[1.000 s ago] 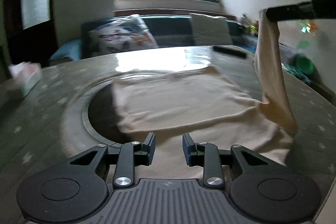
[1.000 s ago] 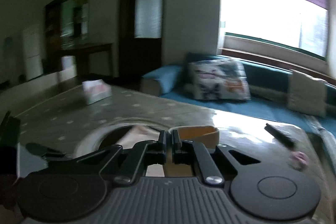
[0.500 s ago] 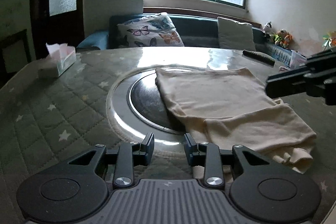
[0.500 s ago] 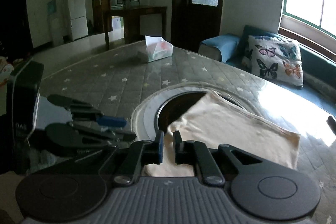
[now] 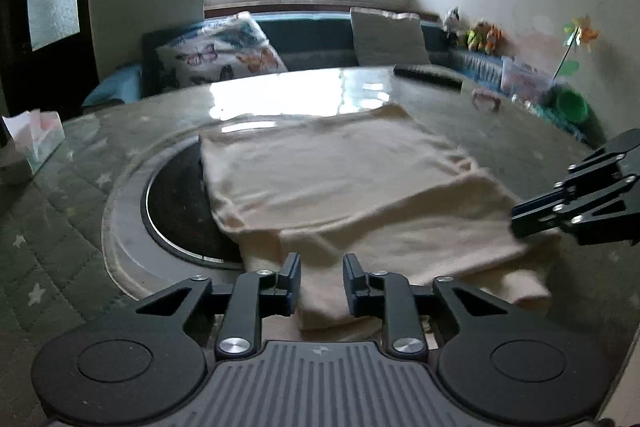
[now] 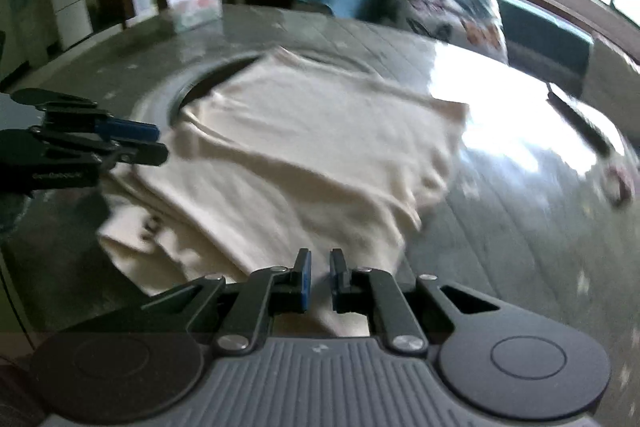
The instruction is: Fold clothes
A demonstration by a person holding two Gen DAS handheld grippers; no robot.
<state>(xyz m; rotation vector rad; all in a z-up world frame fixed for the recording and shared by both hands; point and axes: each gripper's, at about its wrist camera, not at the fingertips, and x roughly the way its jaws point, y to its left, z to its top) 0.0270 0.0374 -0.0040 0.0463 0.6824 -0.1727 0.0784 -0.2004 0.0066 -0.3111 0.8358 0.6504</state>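
Left gripper [image 5: 322, 279] is closing, jaws apart, with the near edge of the cream garment [image 5: 340, 187] between them, not pinched. Right gripper [image 6: 319, 279] is clenched nearly shut with cloth in the slim gap; can't tell if it's pinched. Garment lies folded on the table [image 5: 60, 227], partly over the round inset [image 5: 176, 211]. Tissue box [image 5: 38, 139] holds tissues.

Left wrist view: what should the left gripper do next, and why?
Likely finish closing on the near edge of the cream garment: the left gripper has its jaws closing with that fold between them, pads not yet pressing.
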